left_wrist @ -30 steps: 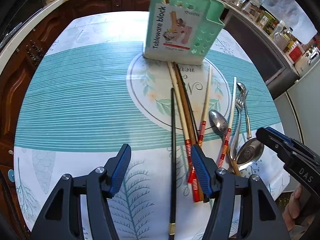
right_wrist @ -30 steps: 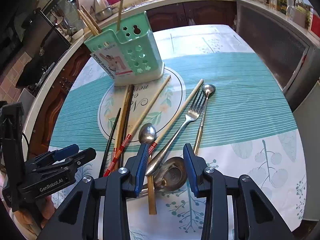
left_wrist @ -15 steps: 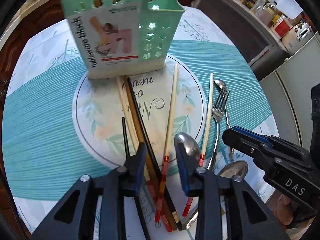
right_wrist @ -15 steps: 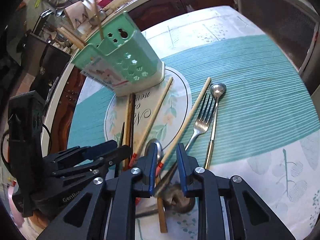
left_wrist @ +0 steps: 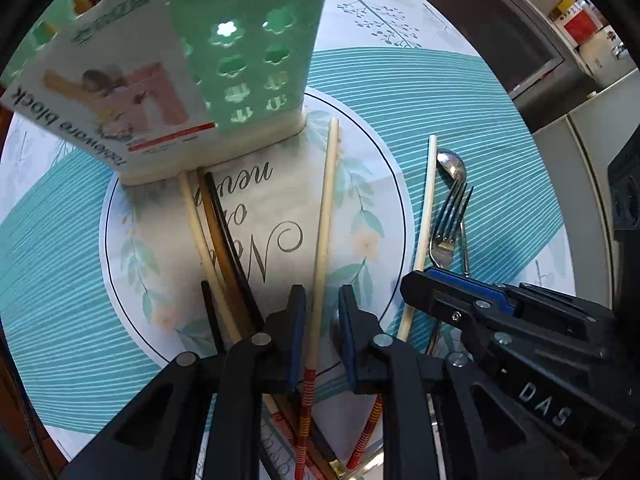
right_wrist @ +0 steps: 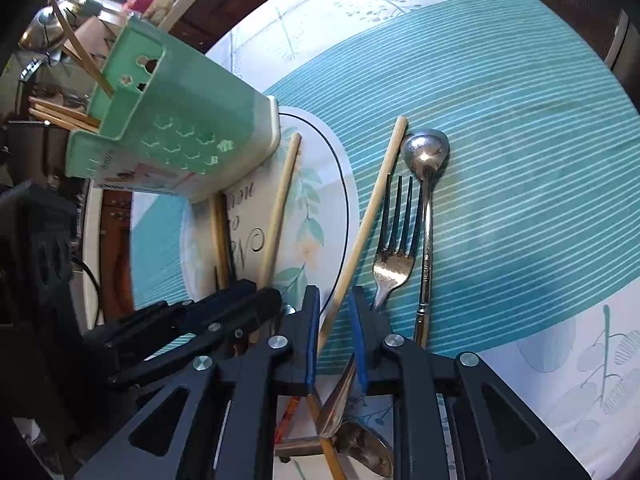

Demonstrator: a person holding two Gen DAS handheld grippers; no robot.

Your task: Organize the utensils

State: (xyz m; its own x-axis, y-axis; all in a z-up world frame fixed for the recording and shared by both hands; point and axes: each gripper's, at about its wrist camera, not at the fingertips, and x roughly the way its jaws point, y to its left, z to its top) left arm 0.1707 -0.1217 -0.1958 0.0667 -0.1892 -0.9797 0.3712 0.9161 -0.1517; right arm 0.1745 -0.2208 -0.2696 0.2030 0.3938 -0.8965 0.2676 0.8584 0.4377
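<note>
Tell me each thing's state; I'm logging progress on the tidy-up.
Holder: upright, chopsticks already inside.
Left hand-held gripper: jaws just closing around a pale chopstick, gap visible.
Right hand-held gripper: jaws just closing around another pale chopstick, gap visible.
Fork: flat on the tablecloth.
Long spoon: flat beside the fork.

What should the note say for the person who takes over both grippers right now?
Left gripper: jaws just closing around a pale chopstick, pads not yet pressing on it.
Right gripper: the same, around a second pale chopstick.
Both chopsticks lie flat on the tablecloth.
Done: a few sticks stand in the green holder.
Left: finish both grasps and put them in the holder, then the three chopsticks by its base, the fork and the long spoon.
</note>
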